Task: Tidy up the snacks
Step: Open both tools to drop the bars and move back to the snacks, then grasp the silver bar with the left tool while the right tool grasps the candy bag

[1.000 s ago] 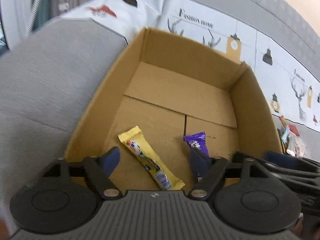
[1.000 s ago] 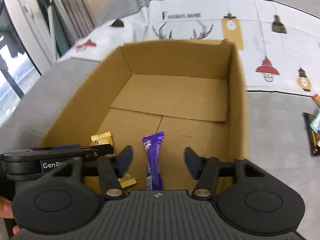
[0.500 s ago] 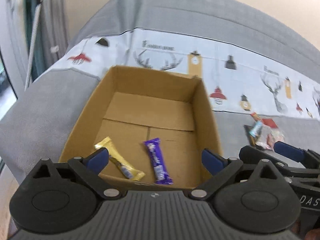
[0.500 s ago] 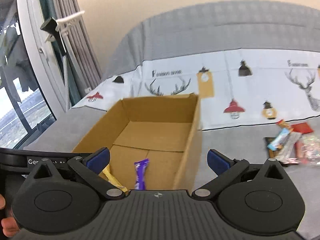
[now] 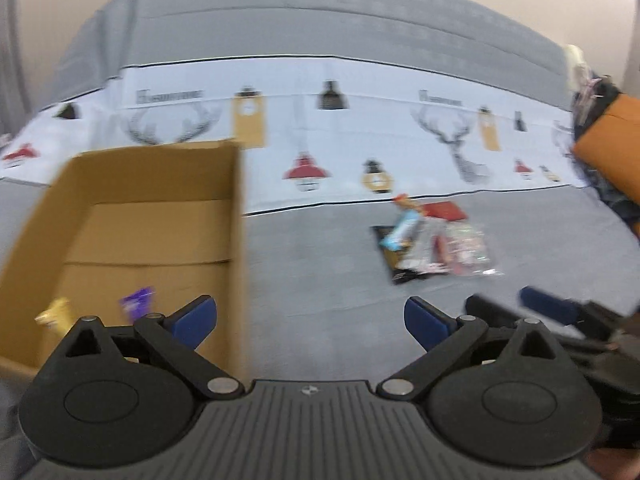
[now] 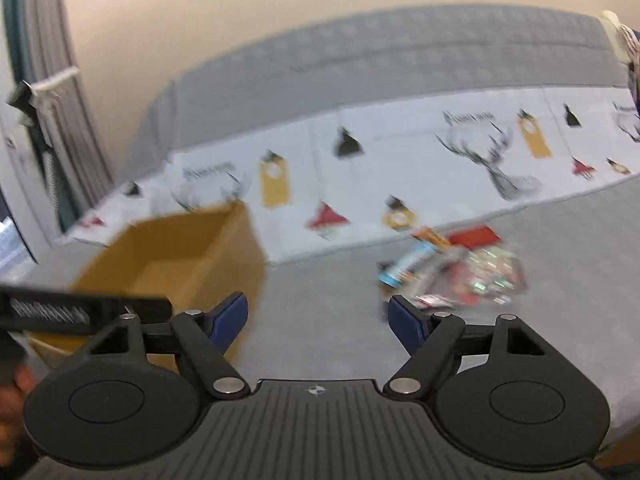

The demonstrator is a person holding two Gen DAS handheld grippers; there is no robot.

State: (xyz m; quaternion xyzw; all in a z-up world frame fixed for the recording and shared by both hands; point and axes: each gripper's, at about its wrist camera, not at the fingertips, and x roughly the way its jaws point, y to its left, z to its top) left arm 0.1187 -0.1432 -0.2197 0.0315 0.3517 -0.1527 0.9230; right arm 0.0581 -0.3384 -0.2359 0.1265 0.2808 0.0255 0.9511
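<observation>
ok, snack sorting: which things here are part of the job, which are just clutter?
Job:
open brown cardboard box
purple-wrapped snack bar in it
yellow-wrapped snack bar in it
loose pile of mixed snack packets on the grey cover

Lying about:
white printed cloth with lamps and antlers
orange cushion
grey curtain

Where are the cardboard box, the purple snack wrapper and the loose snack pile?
cardboard box [image 5: 238, 216], left wrist view, right wall.
purple snack wrapper [image 5: 138, 299], left wrist view, wrapper's top end.
snack pile [image 6: 472, 272], right wrist view, pile's middle.
</observation>
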